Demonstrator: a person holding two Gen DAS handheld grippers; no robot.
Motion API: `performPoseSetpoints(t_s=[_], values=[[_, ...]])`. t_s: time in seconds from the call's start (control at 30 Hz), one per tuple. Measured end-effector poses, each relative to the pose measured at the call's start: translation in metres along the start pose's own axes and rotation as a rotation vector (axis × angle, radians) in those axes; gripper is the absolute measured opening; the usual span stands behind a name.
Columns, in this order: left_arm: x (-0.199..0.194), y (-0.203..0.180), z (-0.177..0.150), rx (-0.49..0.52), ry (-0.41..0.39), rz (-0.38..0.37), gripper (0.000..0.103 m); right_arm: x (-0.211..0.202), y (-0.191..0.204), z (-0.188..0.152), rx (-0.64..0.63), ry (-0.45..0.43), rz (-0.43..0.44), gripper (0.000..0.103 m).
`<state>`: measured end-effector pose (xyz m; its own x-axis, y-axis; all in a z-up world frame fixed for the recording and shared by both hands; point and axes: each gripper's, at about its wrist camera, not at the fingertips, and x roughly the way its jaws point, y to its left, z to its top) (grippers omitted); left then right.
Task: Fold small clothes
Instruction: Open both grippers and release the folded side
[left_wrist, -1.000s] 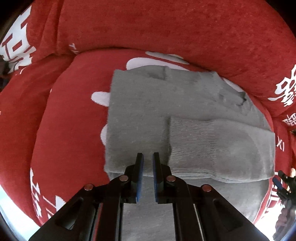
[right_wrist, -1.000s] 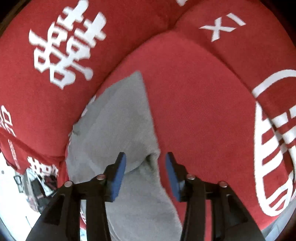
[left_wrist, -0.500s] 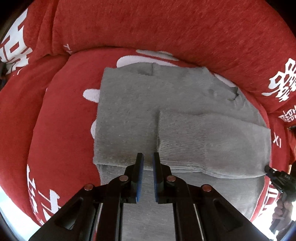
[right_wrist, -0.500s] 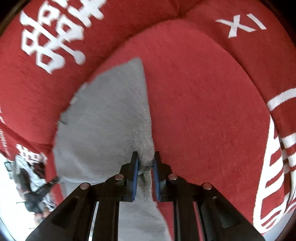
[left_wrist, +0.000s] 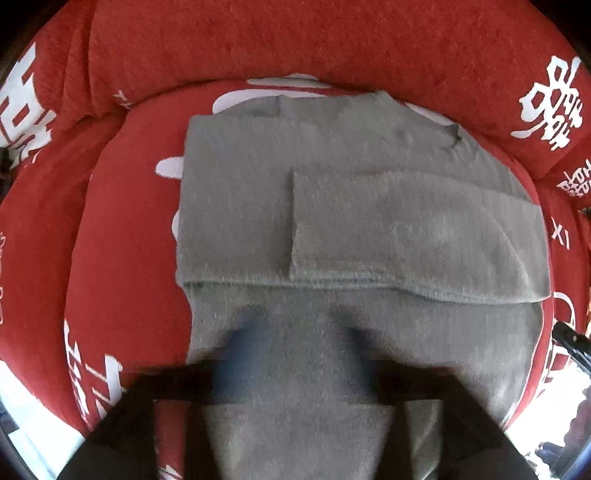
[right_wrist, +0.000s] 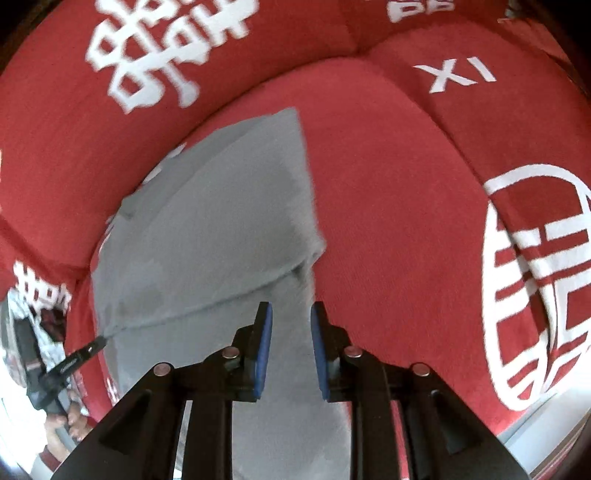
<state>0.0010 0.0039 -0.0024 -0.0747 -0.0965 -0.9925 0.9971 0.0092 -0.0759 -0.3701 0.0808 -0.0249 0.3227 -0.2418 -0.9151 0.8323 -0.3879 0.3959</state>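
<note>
A grey knit garment (left_wrist: 236, 192) lies folded on a red sofa seat (left_wrist: 122, 206), with a sleeve (left_wrist: 406, 236) laid across it. In the left wrist view my left gripper (left_wrist: 295, 350) is motion-blurred and its fingers stand wide apart over the garment's near hem. In the right wrist view the garment (right_wrist: 207, 236) fills the left centre, and my right gripper (right_wrist: 291, 350) is open over its near edge, holding nothing. The tip of the left gripper (right_wrist: 88, 349) shows at the garment's far corner.
The sofa's red back cushions (left_wrist: 295, 48) with white characters rise behind the garment. A red seat area with a white round emblem (right_wrist: 535, 288) lies right of the right gripper. The seat's front edge runs along the lower left (left_wrist: 40, 417).
Both grippers were shut on the garment's near edge half a second ago and have opened and let it go. The folded layer now lies flat.
</note>
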Motion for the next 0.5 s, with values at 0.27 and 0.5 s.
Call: performPoseSetpoints(t_s=[0.27,0.5], values=[[-0.006,-0.011,-0.018,0.050,0.008,0.015,0.098,0.020,0.047,-0.031,-0.097,0.092,0.044,0.039],[-0.002,-0.016,-0.026,0.049,0.032,0.027,0.102,0.036,0.072,-0.051,-0.141,0.153,0.060,0.055]])
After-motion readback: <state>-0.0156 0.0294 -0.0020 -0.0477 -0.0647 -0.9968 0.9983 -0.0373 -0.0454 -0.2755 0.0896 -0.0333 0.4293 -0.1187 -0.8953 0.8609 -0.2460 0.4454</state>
